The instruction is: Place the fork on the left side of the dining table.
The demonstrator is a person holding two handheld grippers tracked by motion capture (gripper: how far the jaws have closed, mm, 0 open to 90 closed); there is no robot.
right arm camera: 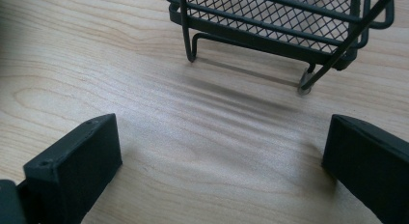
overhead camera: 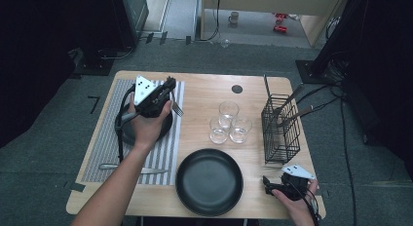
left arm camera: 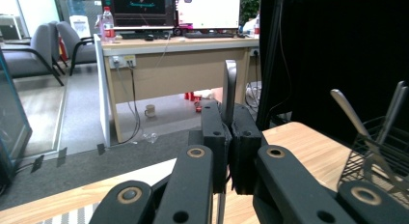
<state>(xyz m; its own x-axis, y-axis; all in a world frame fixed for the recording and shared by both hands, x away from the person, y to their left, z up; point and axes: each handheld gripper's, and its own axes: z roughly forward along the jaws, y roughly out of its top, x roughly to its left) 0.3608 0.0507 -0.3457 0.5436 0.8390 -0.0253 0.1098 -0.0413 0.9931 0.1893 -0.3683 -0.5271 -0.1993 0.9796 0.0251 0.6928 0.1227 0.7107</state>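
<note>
Three glasses [overhead camera: 228,122], two black plates, one wire rack [overhead camera: 279,128] holding two utensils. Left gripper [overhead camera: 168,84] pinches one fork [overhead camera: 177,108] above the striped mat [overhead camera: 160,153]; small plate [overhead camera: 165,128] mostly hidden beneath the hand. Right gripper [overhead camera: 266,184] jaws wide, near the big plate [overhead camera: 209,181]. Knife [overhead camera: 109,166] partly covered by forearm.

I see the wire basket [overhead camera: 281,131] from overhead; both gripper views face it, right one closest [right arm camera: 270,21].
</note>
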